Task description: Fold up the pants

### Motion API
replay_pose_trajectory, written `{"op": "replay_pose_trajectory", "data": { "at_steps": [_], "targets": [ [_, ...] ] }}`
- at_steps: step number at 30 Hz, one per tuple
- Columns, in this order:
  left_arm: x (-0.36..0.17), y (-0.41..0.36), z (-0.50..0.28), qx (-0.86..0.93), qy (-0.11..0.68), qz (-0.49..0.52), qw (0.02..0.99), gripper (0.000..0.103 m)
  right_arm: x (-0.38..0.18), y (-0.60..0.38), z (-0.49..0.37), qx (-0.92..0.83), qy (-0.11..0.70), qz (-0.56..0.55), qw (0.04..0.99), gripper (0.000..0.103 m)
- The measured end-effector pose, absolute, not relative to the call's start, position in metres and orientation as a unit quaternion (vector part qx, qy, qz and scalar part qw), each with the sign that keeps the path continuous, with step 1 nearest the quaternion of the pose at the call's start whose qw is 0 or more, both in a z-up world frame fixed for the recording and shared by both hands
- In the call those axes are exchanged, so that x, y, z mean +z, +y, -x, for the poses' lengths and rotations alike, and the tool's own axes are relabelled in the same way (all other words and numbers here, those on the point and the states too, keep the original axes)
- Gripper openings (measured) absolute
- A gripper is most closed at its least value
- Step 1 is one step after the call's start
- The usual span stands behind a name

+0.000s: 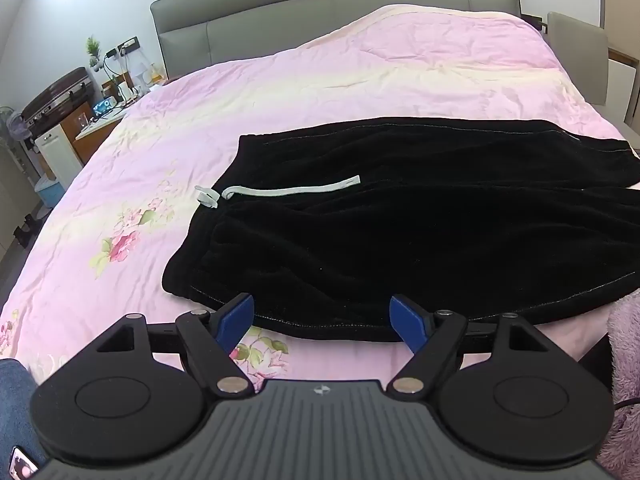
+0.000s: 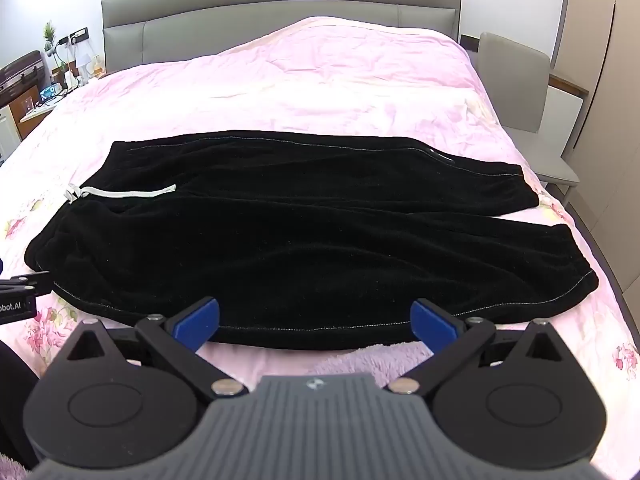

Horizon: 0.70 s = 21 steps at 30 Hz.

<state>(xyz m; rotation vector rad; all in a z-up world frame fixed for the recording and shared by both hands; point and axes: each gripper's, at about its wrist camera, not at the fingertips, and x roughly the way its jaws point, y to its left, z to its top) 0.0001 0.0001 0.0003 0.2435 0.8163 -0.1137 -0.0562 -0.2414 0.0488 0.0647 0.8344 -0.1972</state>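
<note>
Black pants (image 1: 400,232) lie spread flat on the pink bed, waist to the left, legs running right; they also show in the right wrist view (image 2: 280,232). A white drawstring (image 1: 288,191) lies across the waist and shows in the right wrist view too (image 2: 120,193). My left gripper (image 1: 322,312) is open, its blue fingertips over the near hem by the waist end. My right gripper (image 2: 315,316) is open over the near leg's edge. Neither holds cloth. Part of the left gripper (image 2: 20,296) shows at the left edge of the right wrist view.
The pink floral bedspread (image 1: 280,92) covers the bed, with a grey headboard (image 1: 320,4) behind. A cluttered nightstand (image 1: 100,116) stands far left. A grey chair (image 2: 520,92) stands at the right. A fluffy purple cloth (image 2: 360,358) lies at the near edge.
</note>
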Motion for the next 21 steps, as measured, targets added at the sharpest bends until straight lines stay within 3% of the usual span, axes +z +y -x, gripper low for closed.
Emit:
{"op": "replay_pose_trajectory", "data": {
  "at_steps": [21],
  "targets": [
    [-0.0002, 0.0006, -0.0017, -0.046, 0.401, -0.114, 0.908, 0.091, 0.0494, -0.2414, 0.0539, -0.089, 0.404, -0.027, 0.91, 0.098]
  ]
}}
